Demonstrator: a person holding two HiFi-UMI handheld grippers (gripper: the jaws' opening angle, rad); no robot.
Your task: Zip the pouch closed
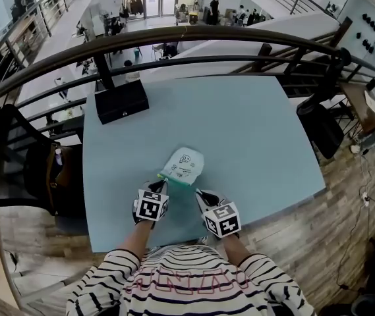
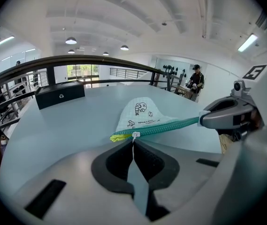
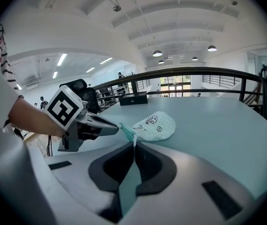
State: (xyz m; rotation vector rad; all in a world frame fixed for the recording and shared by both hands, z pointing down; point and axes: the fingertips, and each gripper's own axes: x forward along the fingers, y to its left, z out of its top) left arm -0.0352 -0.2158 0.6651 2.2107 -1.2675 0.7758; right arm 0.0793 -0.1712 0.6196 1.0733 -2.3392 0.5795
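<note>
Pouch [image 1: 184, 164]: pale, printed, body lying near the middle of the surface's [image 1: 259, 130] near edge, its teal zipper [image 2: 166, 125] stretched between both grippers.
Left gripper [image 2: 133, 143]: jaws pinched together on the white zipper pull [image 2: 134, 135], beside the zipper's yellow end.
Right gripper [image 3: 134, 145]: jaws clamped on the zipper's opposite end.
Black box [image 1: 121, 101]: far left corner.

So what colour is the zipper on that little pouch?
The zipper is teal, yellow-tipped; left gripper view shows it best.
</note>
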